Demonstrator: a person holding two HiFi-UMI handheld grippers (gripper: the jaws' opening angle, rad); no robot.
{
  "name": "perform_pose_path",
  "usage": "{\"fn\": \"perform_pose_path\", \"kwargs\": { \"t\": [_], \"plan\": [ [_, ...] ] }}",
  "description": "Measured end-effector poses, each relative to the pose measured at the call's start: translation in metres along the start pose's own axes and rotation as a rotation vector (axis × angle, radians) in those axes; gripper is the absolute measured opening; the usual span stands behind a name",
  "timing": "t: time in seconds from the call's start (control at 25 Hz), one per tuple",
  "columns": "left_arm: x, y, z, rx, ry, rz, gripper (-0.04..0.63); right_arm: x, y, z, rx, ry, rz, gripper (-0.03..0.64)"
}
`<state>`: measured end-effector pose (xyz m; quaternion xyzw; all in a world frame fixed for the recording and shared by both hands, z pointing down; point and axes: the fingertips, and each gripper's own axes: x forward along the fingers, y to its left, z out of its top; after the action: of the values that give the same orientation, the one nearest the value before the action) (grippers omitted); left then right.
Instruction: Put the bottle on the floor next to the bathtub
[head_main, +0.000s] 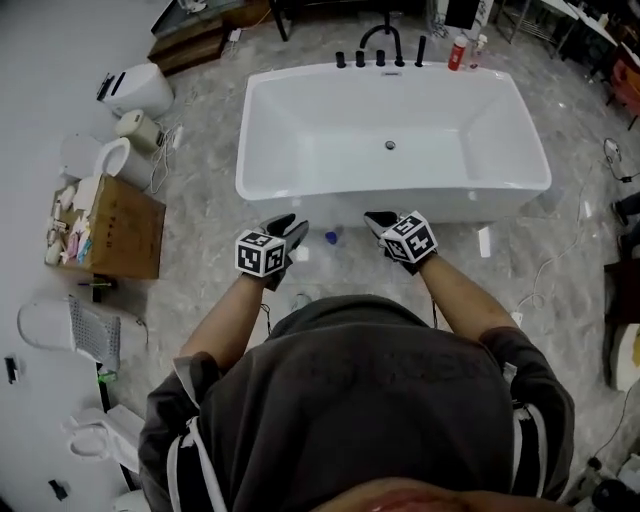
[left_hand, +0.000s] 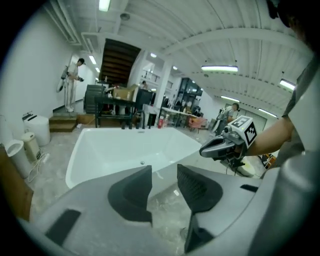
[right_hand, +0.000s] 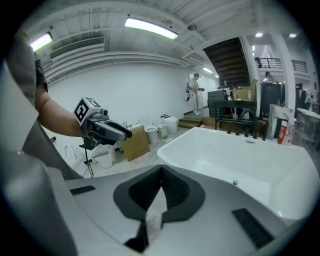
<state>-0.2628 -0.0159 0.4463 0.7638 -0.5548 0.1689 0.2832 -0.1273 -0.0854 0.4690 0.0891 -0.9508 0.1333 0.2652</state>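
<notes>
A small clear bottle with a blue cap (head_main: 332, 237) is on the floor right beside the near wall of the white bathtub (head_main: 300, 180). It sits between my two grippers in the head view, and both are held above the floor, clear of it. My left gripper (head_main: 295, 232) (left_hand: 164, 172) is open, with only floor showing in the gap between its pads. My right gripper (head_main: 378, 220) (right_hand: 161, 170) is shut, its pads touching at the tips with nothing between them. Each gripper view shows the other gripper, the right gripper (left_hand: 216, 148) and the left gripper (right_hand: 118, 133), beside the bathtub (left_hand: 125, 150) (right_hand: 240, 160).
Black taps (head_main: 380, 45) and a red bottle (head_main: 457, 52) stand on the tub's far rim. A cardboard box (head_main: 122, 230) and toilets (head_main: 135, 92) are at the left. A white piece (head_main: 485, 241) and cables (head_main: 560, 250) lie on the floor at the right.
</notes>
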Motion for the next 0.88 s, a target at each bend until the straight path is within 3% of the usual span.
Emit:
{"fn": "perform_pose_path", "kwargs": {
  "t": [0.16, 0.28, 0.48, 0.72, 0.88],
  "plan": [
    [-0.023, -0.041, 0.031, 0.014, -0.118, 0.012, 0.055, -0.038, -0.003, 0.018, -0.027, -0.035, 0.034, -0.007],
    [-0.039, -0.06, 0.046, 0.003, -0.208, 0.049, 0.011, -0.057, -0.004, 0.03, -0.044, -0.05, 0.046, -0.006],
    [-0.055, -0.071, 0.065, 0.046, -0.286, 0.033, 0.005, -0.065, 0.007, 0.048, -0.037, -0.092, 0.04, -0.007],
    [-0.079, -0.022, 0.086, 0.087, -0.305, -0.067, 0.005, -0.04, 0.038, 0.092, -0.04, -0.155, -0.001, -0.008],
    [-0.082, -0.013, 0.089, 0.116, -0.311, -0.112, 0.005, -0.043, 0.047, 0.092, 0.016, -0.197, -0.039, -0.008]
  ]
}}
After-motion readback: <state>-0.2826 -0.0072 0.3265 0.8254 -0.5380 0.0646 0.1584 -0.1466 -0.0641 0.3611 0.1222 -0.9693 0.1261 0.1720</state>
